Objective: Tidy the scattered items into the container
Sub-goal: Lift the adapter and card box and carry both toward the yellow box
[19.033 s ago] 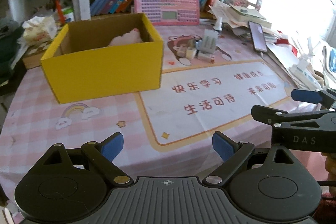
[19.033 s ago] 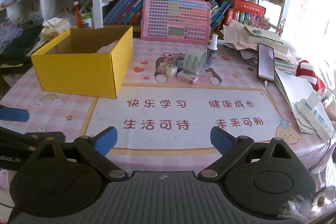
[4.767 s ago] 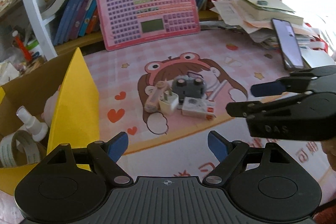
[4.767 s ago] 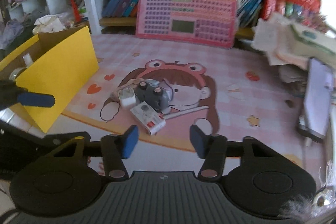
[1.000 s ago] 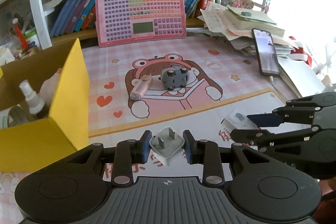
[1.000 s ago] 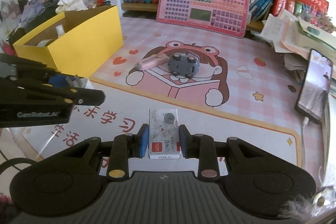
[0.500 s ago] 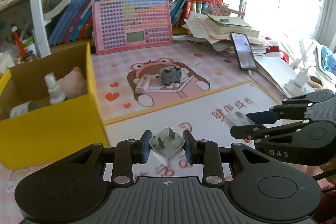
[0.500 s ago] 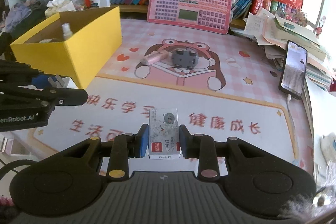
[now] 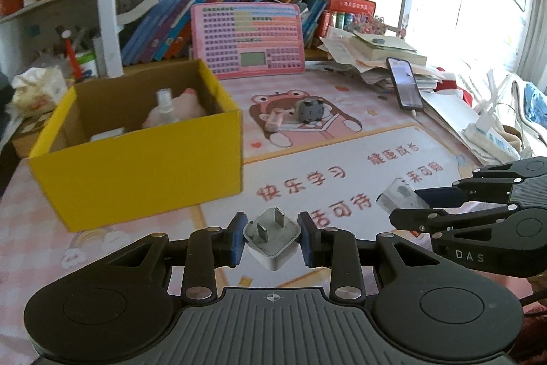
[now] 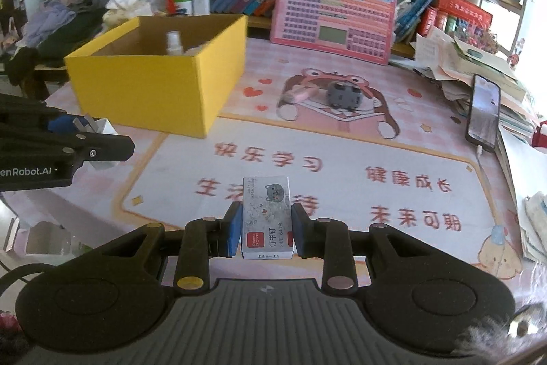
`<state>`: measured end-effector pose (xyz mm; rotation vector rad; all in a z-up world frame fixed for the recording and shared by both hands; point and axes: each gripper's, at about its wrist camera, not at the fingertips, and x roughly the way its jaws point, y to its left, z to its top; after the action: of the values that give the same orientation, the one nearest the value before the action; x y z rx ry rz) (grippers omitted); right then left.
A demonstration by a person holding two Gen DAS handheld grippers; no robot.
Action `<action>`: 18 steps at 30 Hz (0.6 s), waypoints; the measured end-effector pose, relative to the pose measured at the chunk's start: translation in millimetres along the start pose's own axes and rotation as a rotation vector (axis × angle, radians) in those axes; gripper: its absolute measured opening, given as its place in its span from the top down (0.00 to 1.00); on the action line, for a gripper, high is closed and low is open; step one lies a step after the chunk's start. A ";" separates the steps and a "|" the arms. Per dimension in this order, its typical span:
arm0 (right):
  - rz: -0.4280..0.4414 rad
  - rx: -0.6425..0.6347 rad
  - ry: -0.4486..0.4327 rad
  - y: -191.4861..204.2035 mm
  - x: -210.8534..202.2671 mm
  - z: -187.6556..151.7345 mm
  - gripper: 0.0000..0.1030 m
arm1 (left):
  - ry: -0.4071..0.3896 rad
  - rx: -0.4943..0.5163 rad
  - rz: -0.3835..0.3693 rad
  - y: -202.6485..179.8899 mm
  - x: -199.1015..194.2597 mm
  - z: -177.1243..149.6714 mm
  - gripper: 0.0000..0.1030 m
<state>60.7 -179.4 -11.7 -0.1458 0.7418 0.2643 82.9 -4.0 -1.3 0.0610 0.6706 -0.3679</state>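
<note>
**Supervisor:** Report the left unit.

**Operator:** My left gripper (image 9: 272, 240) is clamped on a white plug adapter (image 9: 271, 242). Both blue pads press its sides, and its metal prongs face up and away from the camera. The adapter is held clear of the table mat (image 9: 342, 159). The yellow box (image 9: 143, 173) sits at 10 o'clock from this gripper, open side up.

**Supervisor:** Box contents?

**Operator:** I see a clear spray bottle (image 9: 164, 106) standing upright and something pink (image 9: 186, 105) behind it. I cannot identify the pink item.

**Supervisor:** Right unit.

**Operator:** My right gripper (image 10: 263, 233) is closed fully on a small staple box (image 10: 266, 214) with a cat print and a red label. The box lies flat between the pads, long axis pointing toward 12 o'clock, held above the mat. From this camera the yellow box is at 10 o'clock.

**Supervisor:** Items on the mat?

**Operator:** Two: a pink tube (image 10: 297, 93) and a grey wheeled toy (image 10: 343, 96), just beside each other at 12 o'clock, on the cartoon print.
</note>
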 end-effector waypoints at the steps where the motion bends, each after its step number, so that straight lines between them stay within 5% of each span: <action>1: 0.004 -0.004 -0.001 5.5 -1.2 -1.2 0.73 | -0.001 -0.001 0.004 2.3 -3.6 -2.8 0.70; 18: 0.079 -0.096 -0.014 77.5 -9.0 0.7 0.73 | -0.020 -0.070 0.071 48.9 -51.0 -37.8 0.70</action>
<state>32.5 -106.8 -8.0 -0.2059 0.7221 0.3758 40.8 64.2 -2.5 0.0146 0.6590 -0.2766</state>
